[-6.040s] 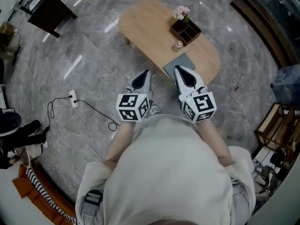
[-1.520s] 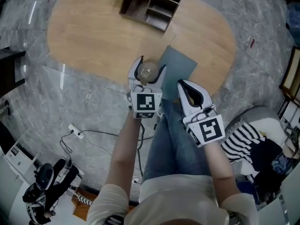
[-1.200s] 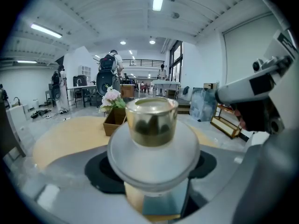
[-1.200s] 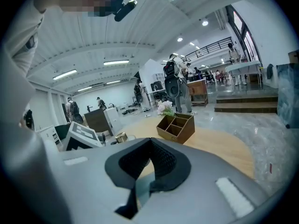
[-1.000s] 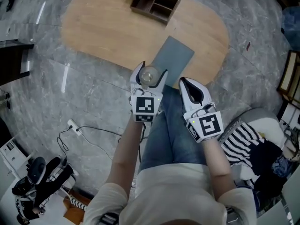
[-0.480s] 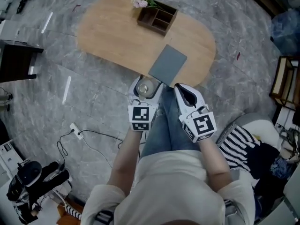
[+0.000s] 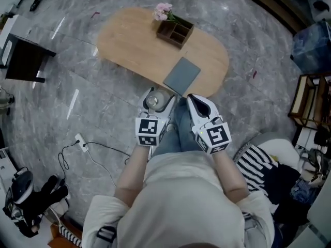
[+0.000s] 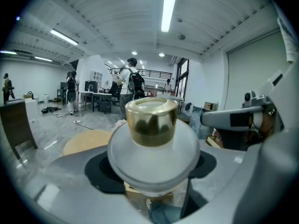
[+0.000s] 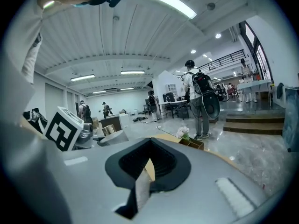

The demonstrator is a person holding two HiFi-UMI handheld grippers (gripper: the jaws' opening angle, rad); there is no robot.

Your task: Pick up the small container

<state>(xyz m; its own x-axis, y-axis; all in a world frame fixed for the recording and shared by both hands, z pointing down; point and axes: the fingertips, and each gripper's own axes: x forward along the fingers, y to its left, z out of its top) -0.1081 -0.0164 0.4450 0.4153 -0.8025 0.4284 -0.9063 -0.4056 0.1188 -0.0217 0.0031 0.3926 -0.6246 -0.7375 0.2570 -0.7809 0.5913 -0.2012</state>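
Left gripper (image 7: 155,98): jaws spread wide and closed around the small round frosted-white container with a gold cap (image 8: 153,141). Container sits upright between the dark pads, cap upward.

Position, head view: container is past the near edge of the oval light-wood table (image 7: 135,37), over the person's blue-jeaned legs (image 7: 175,129). It appears clear of the tabletop; the steep angle gives no height.

Right gripper (image 7: 193,100): jaws drawn together, nothing between them. It is held just beside the left gripper, at the same level.

On the table: flat grey rectangular mat (image 7: 182,75) at the near edge. A dark wooden compartment box (image 7: 176,32) is farther back, with pink flowers (image 7: 163,11) at its corner.
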